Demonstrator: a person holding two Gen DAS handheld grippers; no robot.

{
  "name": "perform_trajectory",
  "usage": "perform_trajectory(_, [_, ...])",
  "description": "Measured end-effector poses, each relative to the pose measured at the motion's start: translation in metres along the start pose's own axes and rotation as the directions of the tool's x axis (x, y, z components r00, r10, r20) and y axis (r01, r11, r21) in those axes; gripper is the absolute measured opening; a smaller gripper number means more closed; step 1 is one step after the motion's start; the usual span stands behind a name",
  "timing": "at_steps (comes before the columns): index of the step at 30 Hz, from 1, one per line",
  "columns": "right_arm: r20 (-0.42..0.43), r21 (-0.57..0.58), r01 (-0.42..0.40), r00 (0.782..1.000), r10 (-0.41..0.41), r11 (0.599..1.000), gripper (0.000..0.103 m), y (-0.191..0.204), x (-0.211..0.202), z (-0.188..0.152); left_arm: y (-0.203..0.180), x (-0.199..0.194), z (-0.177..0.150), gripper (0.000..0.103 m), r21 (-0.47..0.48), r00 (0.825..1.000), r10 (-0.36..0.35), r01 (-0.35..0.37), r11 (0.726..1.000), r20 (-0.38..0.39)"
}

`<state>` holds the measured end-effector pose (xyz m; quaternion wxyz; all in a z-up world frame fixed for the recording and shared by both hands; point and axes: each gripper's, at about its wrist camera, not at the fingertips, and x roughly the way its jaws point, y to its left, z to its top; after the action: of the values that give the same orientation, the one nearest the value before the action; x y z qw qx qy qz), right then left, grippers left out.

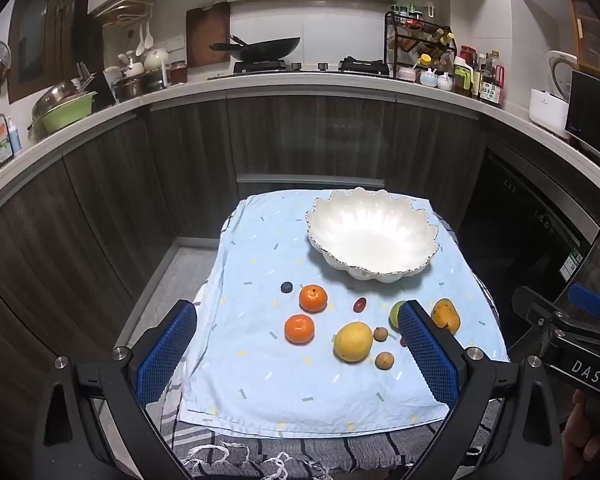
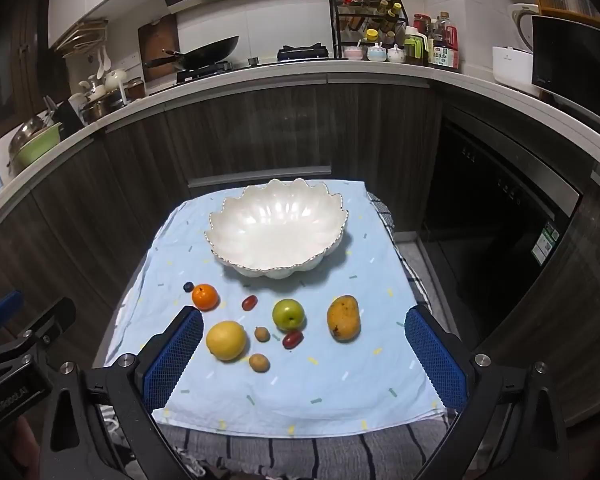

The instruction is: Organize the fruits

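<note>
Both grippers, left gripper (image 1: 298, 354) and right gripper (image 2: 304, 354), hung wide and empty; round lemon (image 2: 226, 340) below scalloped bowl (image 2: 220, 216) could roll if nudged.

Bare cloth (image 2: 300, 392) in front of the fruits gives free passage, bowl (image 2: 276, 228) blocks the far side, mango (image 2: 343, 317) stands apart, small fruits crowd around lemon (image 2: 226, 340)

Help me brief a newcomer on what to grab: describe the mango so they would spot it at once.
Start at the white scalloped bowl on the light blue cloth. In the right wrist view, the loose fruit lies on the cloth in front of the bowl, and the mango is the rightmost piece, just right of the green apple. It alone is elongated, yellow-orange with dark speckles.
</note>
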<state>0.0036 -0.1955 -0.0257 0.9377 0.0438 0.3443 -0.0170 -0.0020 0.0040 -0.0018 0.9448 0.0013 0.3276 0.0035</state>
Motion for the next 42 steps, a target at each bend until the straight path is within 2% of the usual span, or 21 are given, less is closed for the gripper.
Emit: perform_trajectory(42, [-0.005, 0.004, -0.002, 1.000, 0.002, 1.000, 0.102, -0.0021, 0.0001, 0.0009, 0.0002, 0.0015, -0.0031, 0.102, -0.007, 1.000, -0.001, 0.001, 1.000, -0.007])
